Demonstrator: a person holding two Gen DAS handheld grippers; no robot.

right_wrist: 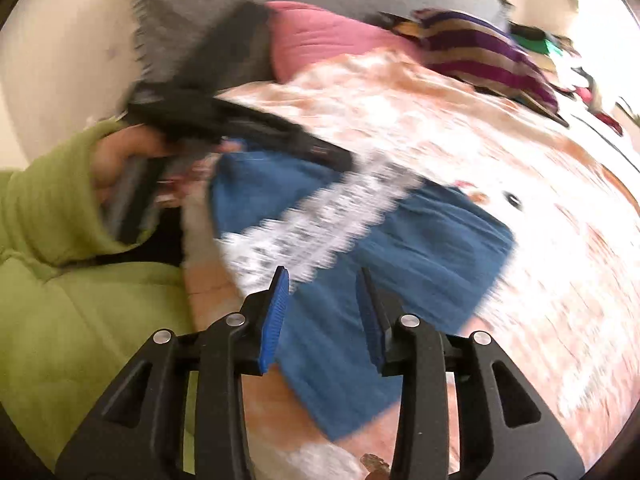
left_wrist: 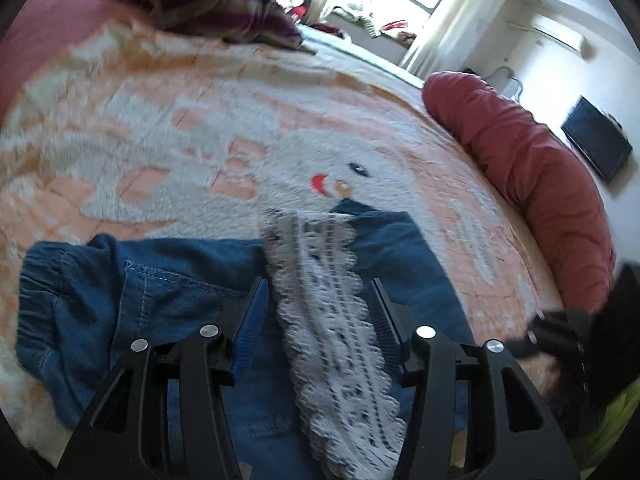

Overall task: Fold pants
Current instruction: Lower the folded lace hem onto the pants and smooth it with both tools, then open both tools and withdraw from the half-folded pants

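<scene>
Left wrist view: blue denim pants (left_wrist: 192, 292) lie across the lower half of the frame on a peach-and-white fleece blanket (left_wrist: 168, 128), elastic waistband bunched at lower left. A white lace strip (left_wrist: 332, 320) runs down the middle of the frame over the denim, btwn the two fingers of the left gripper (left_wrist: 320, 300). Jaws spread wide, nothing pinched.

Right wrist view: blurry w/ motion. Pants (right_wrist: 420, 248) sit centre frame, lace (right_wrist: 320, 216) crossing diagonally. Right gripper (right_wrist: 322, 300) hovers above a leg panel at lower centre, jaws apart, holding nothing. The other tool shows at upper left, held by a hand in a green sleeve (right_wrist: 60, 200).

Handling, my guess: thin soft denim, light, limp, will drape and sag, not slippery. Lace is delicate and snag-prone, so avoid pinching it. Best holds prob. the gathered waistband and the hem edges, where the fabric is thicker.
</scene>
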